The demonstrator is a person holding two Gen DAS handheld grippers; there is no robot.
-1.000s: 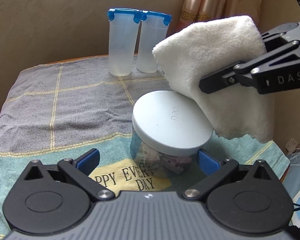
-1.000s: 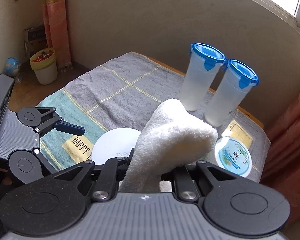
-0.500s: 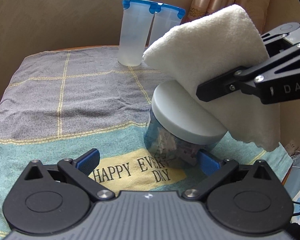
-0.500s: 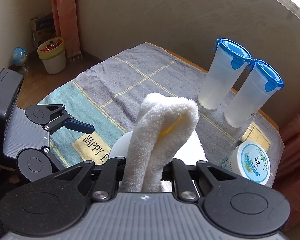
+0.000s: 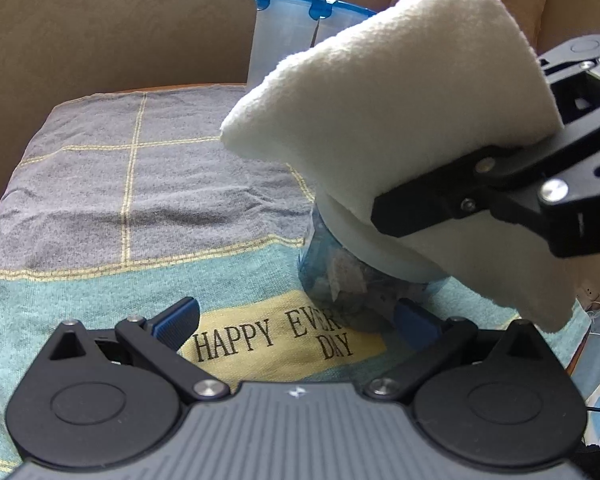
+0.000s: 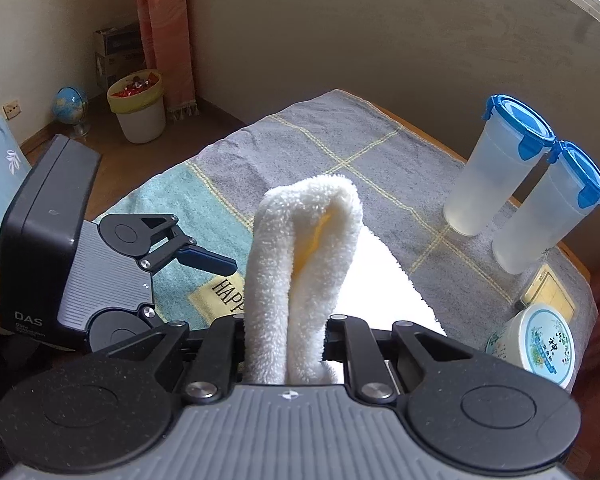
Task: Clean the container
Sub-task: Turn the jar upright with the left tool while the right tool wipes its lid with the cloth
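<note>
While right gripper [image 6: 284,340] clamps towel [image 5: 384,92], jar [image 5: 340,276] beneath, left gripper [image 5: 296,320] open-jawed

Daylit indoor scene through two fisheye lenses, sharp at centre and bent at the borders.

Soft daylight enters from the overexposed strip at the upper right of the right wrist view, where detail burns out. The folded white terry cloth [image 6: 300,264] clips to plain white on its lit lower flap in that view. In the left wrist view the cloth [image 5: 396,92] is mildly soft and shades the blue-tinted clear plastic jar with the pale round lid [image 5: 340,276] below it. Straight edges bow outward; corners fall dark. Shadows on the grey and teal checked table towel [image 5: 140,208] are faint and diffuse.
</note>
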